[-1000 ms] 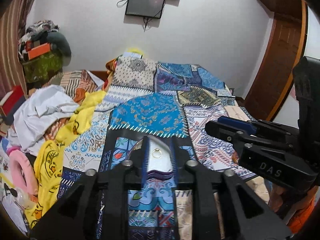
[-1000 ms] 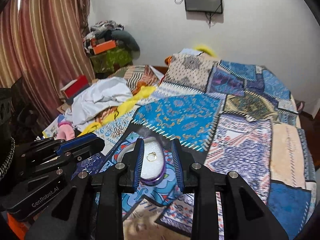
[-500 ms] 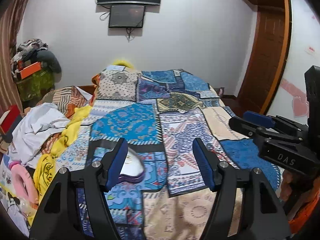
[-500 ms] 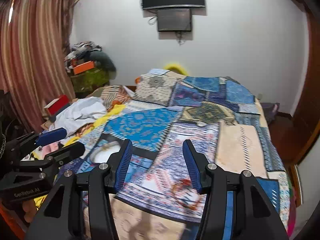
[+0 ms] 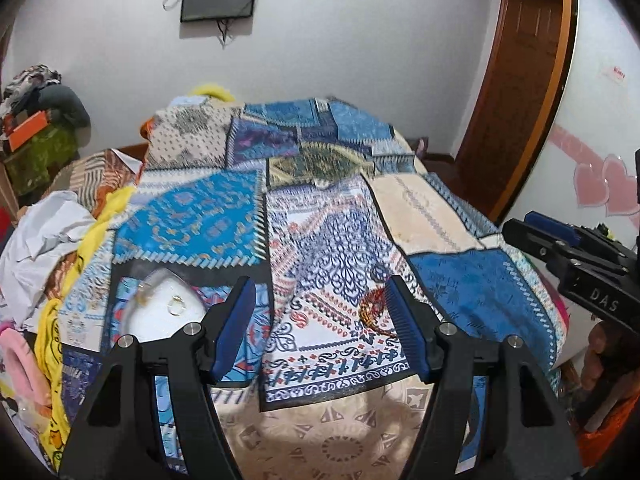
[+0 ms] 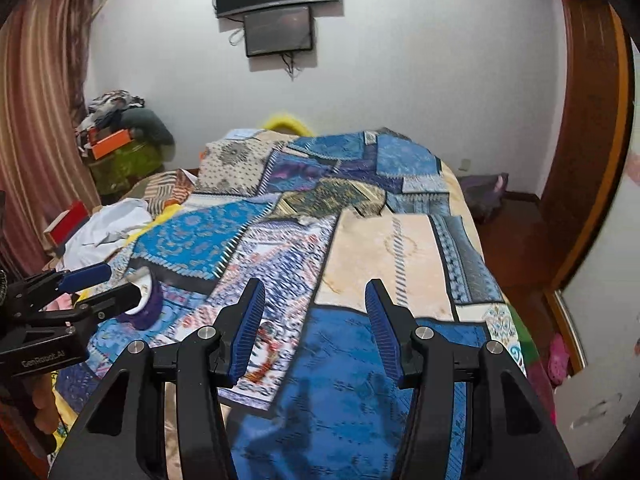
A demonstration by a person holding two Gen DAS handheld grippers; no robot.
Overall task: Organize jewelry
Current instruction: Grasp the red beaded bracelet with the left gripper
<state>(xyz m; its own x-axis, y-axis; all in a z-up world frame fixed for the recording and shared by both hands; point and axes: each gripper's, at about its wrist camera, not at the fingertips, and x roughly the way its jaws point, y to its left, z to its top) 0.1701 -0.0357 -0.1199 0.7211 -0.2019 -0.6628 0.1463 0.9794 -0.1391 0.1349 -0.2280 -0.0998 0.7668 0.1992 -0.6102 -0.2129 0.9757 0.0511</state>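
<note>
The left tool's finger [image 5: 236, 320] hides part of the white dish [image 5: 160, 312]; the red bangle [image 5: 372, 310] is half covered.

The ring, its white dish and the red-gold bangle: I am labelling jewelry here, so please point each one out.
ring [image 5: 176, 305], left wrist view, on its gold band.
white dish [image 5: 154, 316], left wrist view, on the bare white inside.
red-gold bangle [image 5: 370, 309], left wrist view, on its beaded rim beside the gripper finger.

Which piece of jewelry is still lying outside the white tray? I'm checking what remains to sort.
The red-and-gold bangle, lying on the patterned quilt by the left gripper's right finger. The gold ring already sits in the white tray.
</note>
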